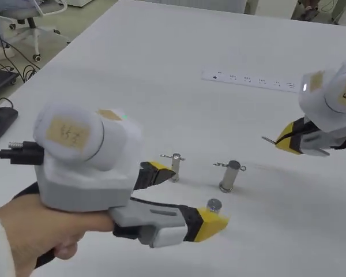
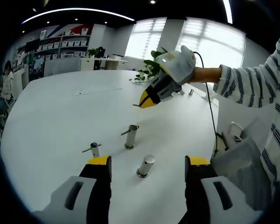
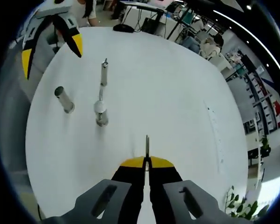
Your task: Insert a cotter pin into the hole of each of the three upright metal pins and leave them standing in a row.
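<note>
Three upright metal pins stand on the white table (image 1: 161, 86). The far-left pin (image 1: 175, 167) and the middle pin (image 1: 230, 176) each carry a cotter pin through the top. The nearest pin (image 1: 213, 205) (image 2: 145, 166) shows no cotter pin and stands between the spread jaws of my open left gripper (image 1: 187, 196) (image 2: 149, 161), untouched. My right gripper (image 1: 288, 139) (image 3: 147, 161) hovers to the right above the table, shut on a thin cotter pin (image 3: 147, 145) (image 1: 269, 139) that sticks out past its tips. In the right gripper view the three pins (image 3: 101, 112) lie ahead to the left.
A white power strip (image 1: 248, 81) lies across the table's far side. Beyond the table's left edge stand an office chair (image 1: 23, 14), cables and a black object (image 1: 0, 121). A striped sleeve (image 2: 252, 79) holds the right gripper (image 2: 154, 93).
</note>
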`<act>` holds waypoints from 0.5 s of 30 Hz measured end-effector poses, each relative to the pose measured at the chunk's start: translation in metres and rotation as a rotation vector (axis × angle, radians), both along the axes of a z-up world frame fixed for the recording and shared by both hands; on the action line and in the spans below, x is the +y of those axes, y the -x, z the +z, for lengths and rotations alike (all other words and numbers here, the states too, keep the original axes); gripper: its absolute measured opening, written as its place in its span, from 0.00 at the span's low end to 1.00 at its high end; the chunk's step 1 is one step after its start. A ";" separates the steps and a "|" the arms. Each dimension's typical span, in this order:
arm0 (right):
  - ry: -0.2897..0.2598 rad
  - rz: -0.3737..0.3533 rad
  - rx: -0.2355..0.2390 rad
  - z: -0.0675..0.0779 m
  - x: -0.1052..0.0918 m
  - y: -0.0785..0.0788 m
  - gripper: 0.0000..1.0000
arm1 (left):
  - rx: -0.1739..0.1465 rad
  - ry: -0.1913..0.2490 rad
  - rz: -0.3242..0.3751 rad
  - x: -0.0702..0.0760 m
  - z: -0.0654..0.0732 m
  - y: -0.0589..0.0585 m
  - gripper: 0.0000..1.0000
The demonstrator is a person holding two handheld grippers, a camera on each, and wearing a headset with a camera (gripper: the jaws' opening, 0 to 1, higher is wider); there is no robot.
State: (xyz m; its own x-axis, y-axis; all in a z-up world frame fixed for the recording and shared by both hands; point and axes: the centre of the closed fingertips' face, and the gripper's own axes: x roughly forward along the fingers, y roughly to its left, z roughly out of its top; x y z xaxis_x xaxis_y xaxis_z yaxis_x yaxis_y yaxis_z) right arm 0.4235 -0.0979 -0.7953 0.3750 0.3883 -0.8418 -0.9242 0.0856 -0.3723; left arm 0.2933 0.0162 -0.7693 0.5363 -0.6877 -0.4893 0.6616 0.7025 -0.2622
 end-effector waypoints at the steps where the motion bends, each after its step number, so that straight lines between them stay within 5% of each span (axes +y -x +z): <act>1: -0.004 0.001 -0.006 0.003 -0.001 0.003 0.02 | -0.007 -0.007 -0.006 -0.001 0.001 -0.002 0.62; 9: -0.054 0.016 -0.082 0.029 0.003 0.026 0.02 | -0.023 0.014 -0.029 -0.013 0.014 -0.016 0.45; 15: -0.089 0.014 -0.111 0.040 0.007 0.045 0.02 | -0.033 0.021 -0.047 -0.019 0.017 -0.021 0.45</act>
State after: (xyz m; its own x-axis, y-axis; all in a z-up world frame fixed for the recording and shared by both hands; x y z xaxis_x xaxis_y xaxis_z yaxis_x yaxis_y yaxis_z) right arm 0.3786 -0.0909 -0.7550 0.4583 0.4656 -0.7571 -0.8788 0.1101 -0.4642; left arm 0.3143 -0.0026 -0.7518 0.5183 -0.7227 -0.4573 0.7024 0.6648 -0.2545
